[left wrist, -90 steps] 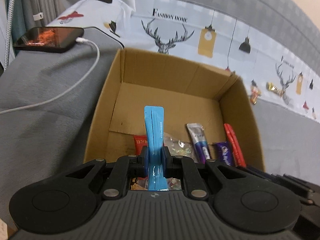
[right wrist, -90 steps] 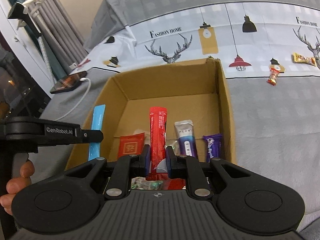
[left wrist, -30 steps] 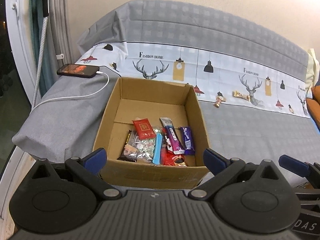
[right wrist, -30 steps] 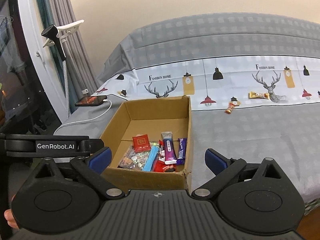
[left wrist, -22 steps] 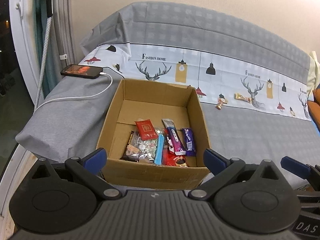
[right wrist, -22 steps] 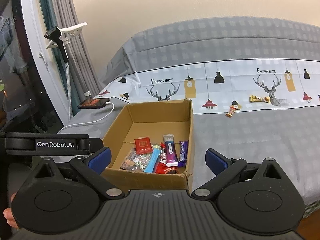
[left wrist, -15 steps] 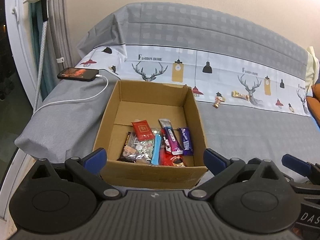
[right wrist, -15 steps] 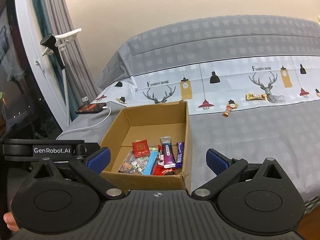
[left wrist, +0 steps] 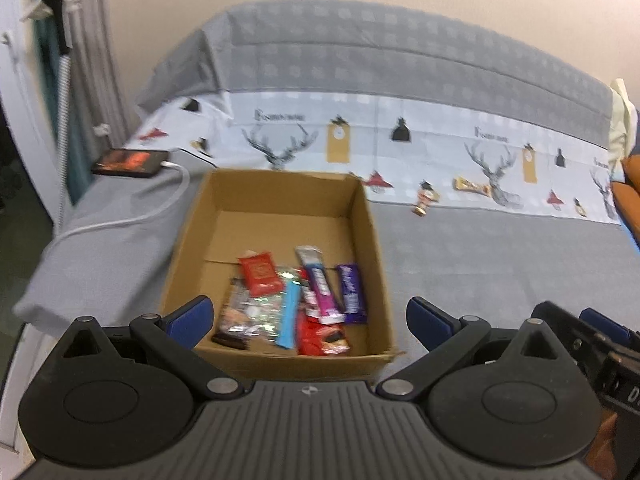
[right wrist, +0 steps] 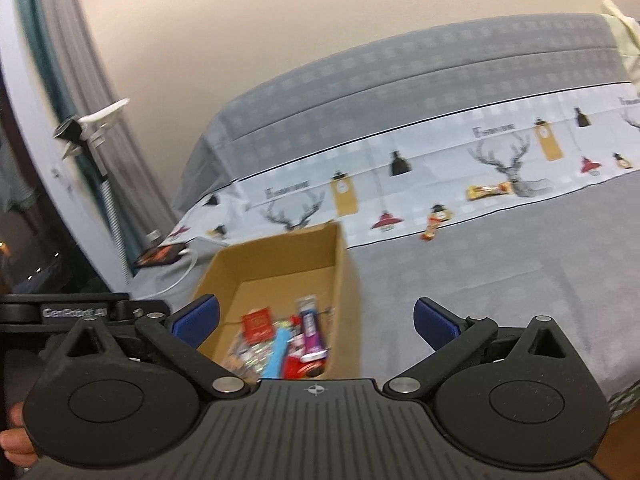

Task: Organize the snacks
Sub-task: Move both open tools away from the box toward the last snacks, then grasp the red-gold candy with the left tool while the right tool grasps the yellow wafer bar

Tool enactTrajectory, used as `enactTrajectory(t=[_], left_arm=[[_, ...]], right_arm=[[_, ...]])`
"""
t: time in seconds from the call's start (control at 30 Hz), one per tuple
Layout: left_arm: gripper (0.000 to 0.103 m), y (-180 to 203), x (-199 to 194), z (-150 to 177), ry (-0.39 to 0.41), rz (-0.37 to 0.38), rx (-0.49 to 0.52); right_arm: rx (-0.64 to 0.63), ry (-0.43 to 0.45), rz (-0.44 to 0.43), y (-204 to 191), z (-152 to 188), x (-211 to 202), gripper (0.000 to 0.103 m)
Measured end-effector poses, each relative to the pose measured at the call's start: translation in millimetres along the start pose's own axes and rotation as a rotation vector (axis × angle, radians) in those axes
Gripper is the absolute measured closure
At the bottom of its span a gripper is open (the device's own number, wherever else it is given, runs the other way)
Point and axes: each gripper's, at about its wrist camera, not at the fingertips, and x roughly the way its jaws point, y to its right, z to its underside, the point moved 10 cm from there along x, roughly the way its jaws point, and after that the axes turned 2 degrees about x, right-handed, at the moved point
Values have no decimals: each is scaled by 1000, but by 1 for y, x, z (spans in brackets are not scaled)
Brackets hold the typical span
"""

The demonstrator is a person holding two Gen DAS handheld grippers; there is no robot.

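An open cardboard box (left wrist: 372, 240) (right wrist: 344, 280) sits on the grey bed. Inside lie several snacks: a red packet (left wrist: 259, 278), a blue stick (left wrist: 289, 319) (right wrist: 279, 350), a purple-white sachet (left wrist: 318, 285), a purple bar (left wrist: 351, 294) and a red pack (left wrist: 320, 334). Two loose snacks lie on the printed strip to the right: a small candy (left wrist: 425, 199) (right wrist: 436, 220) and a yellow bar (left wrist: 472, 187) (right wrist: 489, 191). My left gripper (left wrist: 308, 316) is open and empty, held back from the box's near edge. My right gripper (right wrist: 316, 320) is open and empty, tilted, to the right of the left one.
A phone (left wrist: 130, 162) on a white charging cable (left wrist: 132, 220) lies left of the box. A clip-on holder (right wrist: 90, 128) and curtains stand at the left. The bed's front edge drops off below both grippers. An orange cushion (left wrist: 630, 208) is far right.
Three seconds ago each gripper held a stick over the box; both sticks now lie in it and the jaws are open. Both grippers pulled back, and the right one now swings right and tilts.
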Motion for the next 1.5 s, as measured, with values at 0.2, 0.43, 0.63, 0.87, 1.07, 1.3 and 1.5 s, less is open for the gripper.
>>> enactTrajectory(t=[0.2, 0.43, 0.63, 0.87, 1.07, 1.3, 1.5], left_arm=[[0, 48, 34, -26, -49, 63, 42], [0, 117, 86, -59, -87, 140, 112], [0, 169, 148, -89, -122, 172, 167], [0, 210, 250, -121, -156, 153, 245], [0, 219, 351, -138, -211, 110, 241], [0, 221, 462, -145, -287, 100, 223], [0, 228, 516, -143, -329, 119, 247]], right_arm=[[4, 43, 94, 57, -30, 4, 0], [-22, 80, 205, 127, -68, 15, 0], [-74, 53, 283, 182, -95, 52, 0], [-157, 0, 345, 244, -123, 127, 0], [-241, -43, 370, 296, -148, 215, 0], [-397, -99, 358, 343, -160, 341, 0], [-422, -160, 381, 370, -152, 434, 0]])
